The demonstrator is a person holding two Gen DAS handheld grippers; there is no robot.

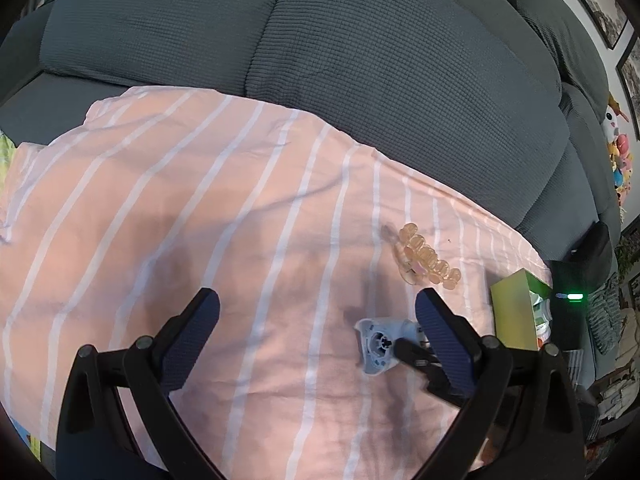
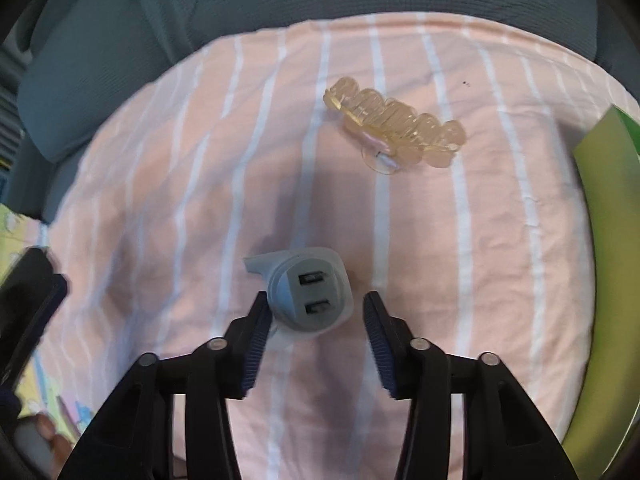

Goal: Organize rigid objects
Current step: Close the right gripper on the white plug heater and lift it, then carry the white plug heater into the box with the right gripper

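A pale blue-grey USB charger plug lies on the pink striped cloth, its two ports facing the camera. My right gripper is open, its jaws on either side of the plug, the left pad touching or nearly touching it. A translucent amber hair claw clip lies farther back on the cloth. In the left wrist view my left gripper is open and empty over the cloth, with the plug and the right gripper's fingers by its right finger; the clip lies beyond.
A green box stands at the cloth's right edge; it also shows in the right wrist view. The cloth covers a grey sofa seat with its back cushions behind. Soft toys sit at far right.
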